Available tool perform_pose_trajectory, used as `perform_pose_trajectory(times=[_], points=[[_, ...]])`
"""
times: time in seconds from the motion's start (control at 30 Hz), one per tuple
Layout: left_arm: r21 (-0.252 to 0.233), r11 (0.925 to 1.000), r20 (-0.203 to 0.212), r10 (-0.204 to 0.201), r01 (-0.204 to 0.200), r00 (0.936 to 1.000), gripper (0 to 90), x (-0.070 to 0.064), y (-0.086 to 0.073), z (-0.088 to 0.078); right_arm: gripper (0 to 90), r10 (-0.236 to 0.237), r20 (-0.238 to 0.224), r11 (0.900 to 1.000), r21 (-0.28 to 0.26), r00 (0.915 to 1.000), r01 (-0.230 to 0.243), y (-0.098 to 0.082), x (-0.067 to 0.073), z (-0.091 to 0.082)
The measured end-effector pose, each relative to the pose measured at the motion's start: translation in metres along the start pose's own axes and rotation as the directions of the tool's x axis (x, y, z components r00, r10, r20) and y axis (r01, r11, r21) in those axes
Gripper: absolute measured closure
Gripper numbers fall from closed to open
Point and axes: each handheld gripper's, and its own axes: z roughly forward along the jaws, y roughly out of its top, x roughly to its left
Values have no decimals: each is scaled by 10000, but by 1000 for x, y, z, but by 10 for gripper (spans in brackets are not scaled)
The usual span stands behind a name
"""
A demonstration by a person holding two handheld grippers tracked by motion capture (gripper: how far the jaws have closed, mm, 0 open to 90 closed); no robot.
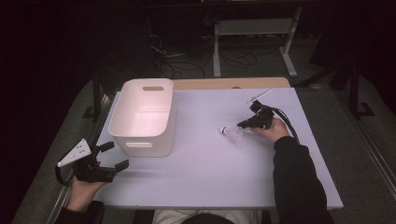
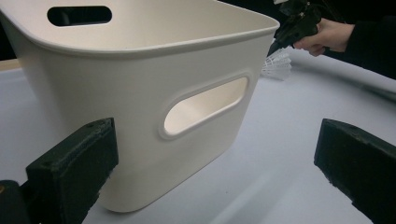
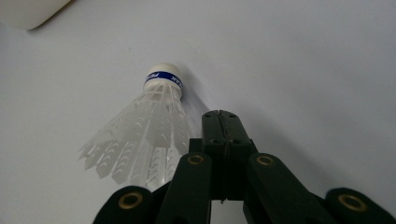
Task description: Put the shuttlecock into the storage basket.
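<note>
A white shuttlecock (image 1: 232, 134) with a blue band on its cork lies on the pale table (image 1: 210, 172), right of centre. My right gripper (image 1: 242, 124) is shut, jaws pressed together, its tip against the right side of the feather skirt (image 3: 149, 135); nothing shows between the jaws (image 3: 222, 116). A white plastic bin (image 1: 140, 144) with handle slots stands at the table's left, nothing visible inside. My left gripper (image 1: 114, 155) is held open at the front left corner, facing the bin's near wall (image 2: 140, 93) a short way off. Past that wall appear the shuttlecock (image 2: 278, 65) and the right gripper (image 2: 280, 42).
A strip of wooden tabletop (image 1: 233, 83) shows behind the pale surface. Beyond it are a white metal frame (image 1: 254, 28) and loose cables (image 1: 187, 60) on the dark floor. Table surface lies open between the bin and the shuttlecock.
</note>
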Motion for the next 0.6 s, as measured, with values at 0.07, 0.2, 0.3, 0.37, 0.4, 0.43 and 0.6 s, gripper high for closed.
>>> perform_pose_trajectory(times=[0.07, 0.2, 0.3, 0.37, 0.4, 0.43, 0.6], points=[[0, 10000, -1, -1, 1, 10000, 0, 0, 0, 0, 889, -26, -103, 10000, 36, 9999, 26, 0, 2, 0], [4, 10000, -6, 3, -3, 10000, 0, 0, 0, 0, 889, -62, -300, 10000, 32, 9995, 63, -1, 5, 0], [-3, 10000, -8, -9, 9, 10000, 0, 0, 0, 0, 889, -99, -423, 9998, 177, 9991, 107, -1, 8, 1], [3, 10000, -5, 2, -2, 10000, 0, 0, 0, 0, 888, -159, -518, 9997, 197, 9985, 169, -2, 10, 2], [5, 10000, -6, 4, -4, 10000, 0, 0, 0, 0, 889, -186, -541, 9996, 225, 9984, 198, -2, 10, 2], [1, 10000, -9, -4, 4, 10000, 0, 0, 0, 0, 889, -230, -585, 9995, 212, 9980, 243, -1, 11, 3], [7, 10000, 0, -3, 3, 10000, 0, 0, 0, 0, 888, -427, -802, 9982, 383, 9959, 459, 1, 19, 6]])
